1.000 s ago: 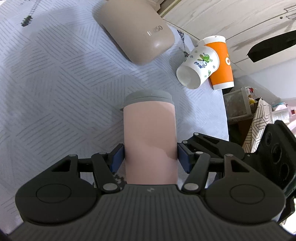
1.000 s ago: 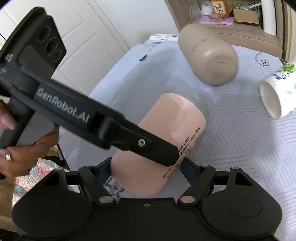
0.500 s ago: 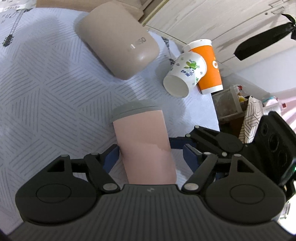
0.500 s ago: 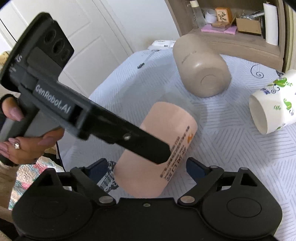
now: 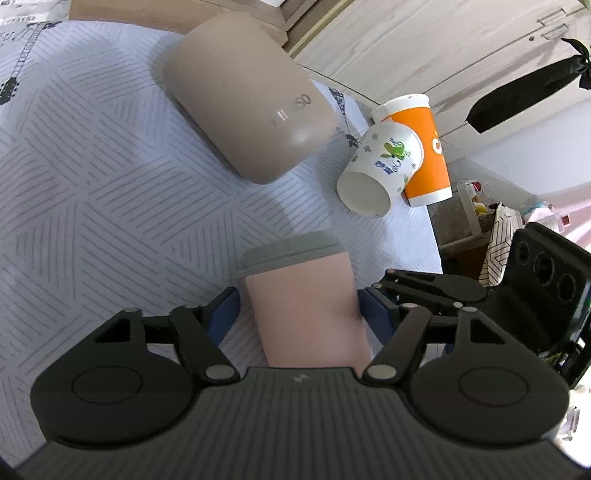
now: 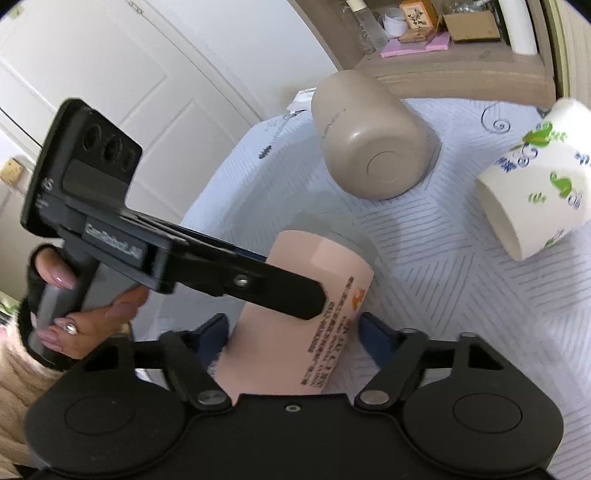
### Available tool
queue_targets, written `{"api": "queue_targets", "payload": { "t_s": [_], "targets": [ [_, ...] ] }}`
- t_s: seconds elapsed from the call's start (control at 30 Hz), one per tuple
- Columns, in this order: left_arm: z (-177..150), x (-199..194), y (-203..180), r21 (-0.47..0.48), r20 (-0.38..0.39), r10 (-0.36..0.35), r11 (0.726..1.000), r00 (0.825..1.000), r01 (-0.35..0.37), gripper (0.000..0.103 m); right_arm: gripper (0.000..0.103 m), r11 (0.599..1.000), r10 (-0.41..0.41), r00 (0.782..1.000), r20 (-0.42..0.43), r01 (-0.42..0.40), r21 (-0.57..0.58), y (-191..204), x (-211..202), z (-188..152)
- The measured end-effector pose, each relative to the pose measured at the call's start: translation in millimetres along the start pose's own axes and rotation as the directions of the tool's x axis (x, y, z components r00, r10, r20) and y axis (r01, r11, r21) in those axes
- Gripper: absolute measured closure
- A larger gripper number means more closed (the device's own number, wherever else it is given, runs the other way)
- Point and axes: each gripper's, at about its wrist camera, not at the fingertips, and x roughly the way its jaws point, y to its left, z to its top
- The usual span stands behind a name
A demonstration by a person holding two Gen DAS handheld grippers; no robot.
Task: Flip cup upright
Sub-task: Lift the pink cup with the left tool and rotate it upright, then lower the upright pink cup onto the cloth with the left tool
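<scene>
A pink cup (image 5: 310, 306) with a grey lid (image 5: 288, 251) stands lid-down on the striped tablecloth; it also shows in the right wrist view (image 6: 303, 317). My left gripper (image 5: 299, 314) brackets it with small gaps on both sides, open. My right gripper (image 6: 291, 332) also brackets it with gaps, open. The left gripper's body (image 6: 147, 251) crosses in front of the cup in the right wrist view.
A large beige cup (image 5: 243, 110) lies on its side behind. A white floral paper cup (image 5: 380, 166) lies on its side against an orange paper cup (image 5: 424, 147) near the table's right edge. A shelf with boxes (image 6: 424, 22) stands beyond.
Both grippers have opened off the pink cup and drawn back slightly. The cup has tilted a little in the views and stays on the cloth.
</scene>
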Motion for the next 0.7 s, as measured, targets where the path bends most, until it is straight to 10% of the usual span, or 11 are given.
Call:
{"api": "queue_targets", "payload": {
  "t_s": [0.3,0.7],
  "targets": [
    [-24,-12,-31,0.154,0.077,0.038,0.987,0.996,-0.049,0.037,0.026,0.995,-0.031,0.997,0.067,0.037,-0.094,19,-14,-20],
    [-73,-39,-71,0.433,0.271,0.092,0.878,0.958,-0.206,0.038,0.028,0.921,-0.083,0.968,0.236,0.165,-0.353,56,-37,-59]
  ]
}}
